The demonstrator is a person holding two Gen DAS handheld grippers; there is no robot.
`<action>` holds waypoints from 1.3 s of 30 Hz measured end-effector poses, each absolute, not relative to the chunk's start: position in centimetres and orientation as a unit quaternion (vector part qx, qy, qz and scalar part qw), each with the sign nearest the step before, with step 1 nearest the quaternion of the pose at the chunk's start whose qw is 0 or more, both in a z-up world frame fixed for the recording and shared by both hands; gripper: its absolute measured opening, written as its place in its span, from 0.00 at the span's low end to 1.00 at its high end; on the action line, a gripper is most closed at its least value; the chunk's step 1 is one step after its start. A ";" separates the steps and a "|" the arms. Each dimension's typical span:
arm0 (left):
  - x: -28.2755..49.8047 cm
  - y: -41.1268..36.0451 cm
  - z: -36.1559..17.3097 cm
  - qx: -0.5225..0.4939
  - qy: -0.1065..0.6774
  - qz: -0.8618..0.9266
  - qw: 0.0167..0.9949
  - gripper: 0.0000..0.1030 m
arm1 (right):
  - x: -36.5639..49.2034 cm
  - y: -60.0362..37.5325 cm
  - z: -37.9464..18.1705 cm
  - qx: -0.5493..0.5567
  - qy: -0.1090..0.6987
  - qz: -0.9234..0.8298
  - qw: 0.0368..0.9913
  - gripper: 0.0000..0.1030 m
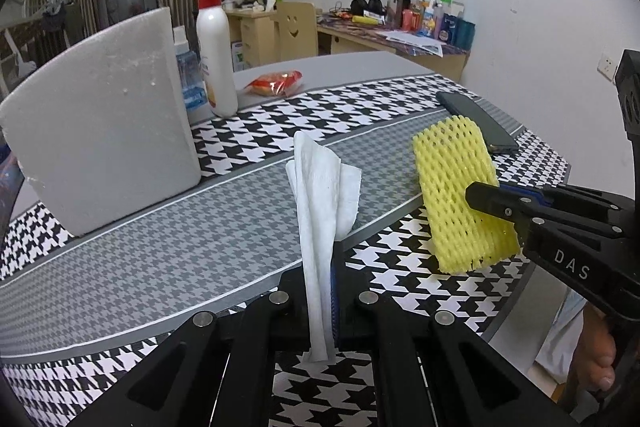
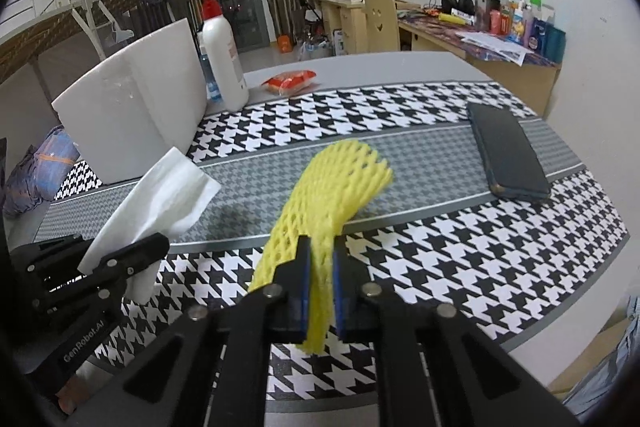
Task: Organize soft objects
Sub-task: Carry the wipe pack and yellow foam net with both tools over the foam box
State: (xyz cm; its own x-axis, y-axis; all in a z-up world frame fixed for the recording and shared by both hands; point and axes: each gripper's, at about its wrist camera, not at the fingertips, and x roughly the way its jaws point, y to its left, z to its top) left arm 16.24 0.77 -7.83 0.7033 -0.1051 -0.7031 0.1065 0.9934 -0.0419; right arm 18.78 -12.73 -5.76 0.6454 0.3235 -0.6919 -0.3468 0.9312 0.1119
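My left gripper [image 1: 323,267] is shut on a folded white tissue [image 1: 320,195] that stands up between its jaws above the houndstooth table. The tissue also shows in the right wrist view [image 2: 160,195], where the left gripper [image 2: 152,247] is at the lower left. My right gripper [image 2: 322,259] is shut on a yellow foam fruit net [image 2: 332,187], held above the table's front part. In the left wrist view the net [image 1: 460,187] hangs at the right, pinched by the right gripper [image 1: 476,193].
A white foam box [image 1: 104,131] stands at the left. Behind it are a white pump bottle [image 1: 214,55] with a red top and a water bottle [image 1: 187,75]. A red snack packet [image 1: 276,83] lies far back. A black phone [image 2: 506,151] lies at the right. The houndstooth mat [image 2: 440,267] covers the table.
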 end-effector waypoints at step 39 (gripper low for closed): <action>11.8 3.8 -2.7 0.004 0.306 -0.015 0.952 0.06 | 16.0 -11.0 -1.3 -0.040 0.305 0.205 0.929 0.12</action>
